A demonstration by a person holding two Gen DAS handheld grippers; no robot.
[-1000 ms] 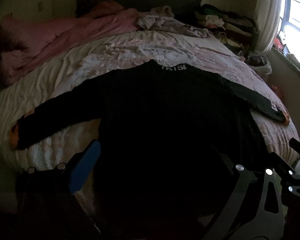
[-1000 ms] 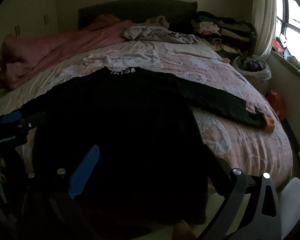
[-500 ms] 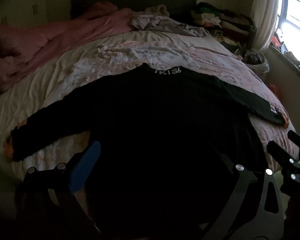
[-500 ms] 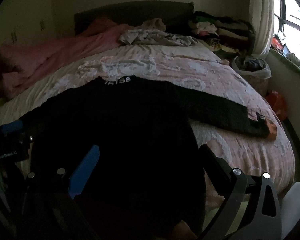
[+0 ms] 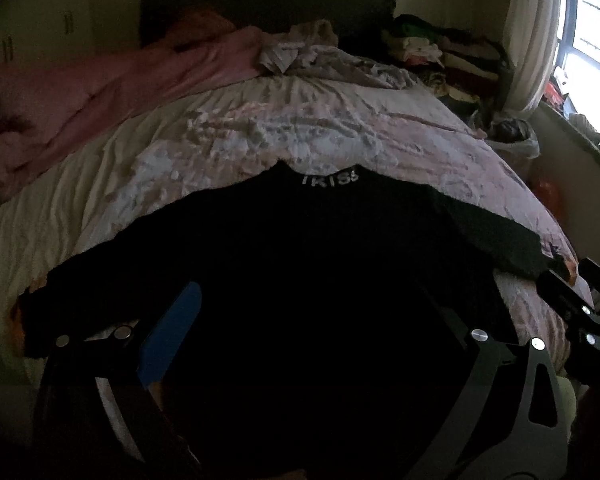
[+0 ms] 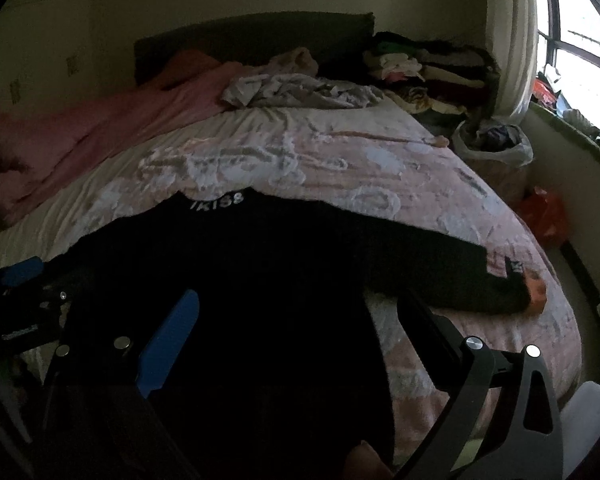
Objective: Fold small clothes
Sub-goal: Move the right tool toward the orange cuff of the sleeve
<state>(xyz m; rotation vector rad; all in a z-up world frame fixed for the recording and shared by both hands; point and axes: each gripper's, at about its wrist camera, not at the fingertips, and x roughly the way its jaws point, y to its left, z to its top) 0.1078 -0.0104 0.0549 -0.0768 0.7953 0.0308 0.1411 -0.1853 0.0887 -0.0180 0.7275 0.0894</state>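
Nearest the cameras, the left gripper is being held with its jaws spread wide above the lower body of the black long-sleeved top, and nothing is being held between its blue pad and its black finger; whether the tips are touching the cloth cannot be told in the dim light. The right gripper is likewise being held wide apart and empty over the right side of the garment, with its black finger lying over the pale bedspread just beside the top's edge. The top is being shown spread flat, hem toward the cameras and collar away, across the near half of the bed. Its right sleeve is being seen stretched out toward the bed's right edge, orange showing at its cuff, and its left sleeve is lying outstretched to the other side. No fold is being shown anywhere in it, so the work is judged to be only at its beginning: the laying-out looks finished, while the sleeves are waiting to be brought in and the body to be doubled over. Beyond the collar with its white lettering, bare bedspread is being seen, then a crumpled grey garment and a pink duvet by the headboard, and a stack of clothes at the far right corner.
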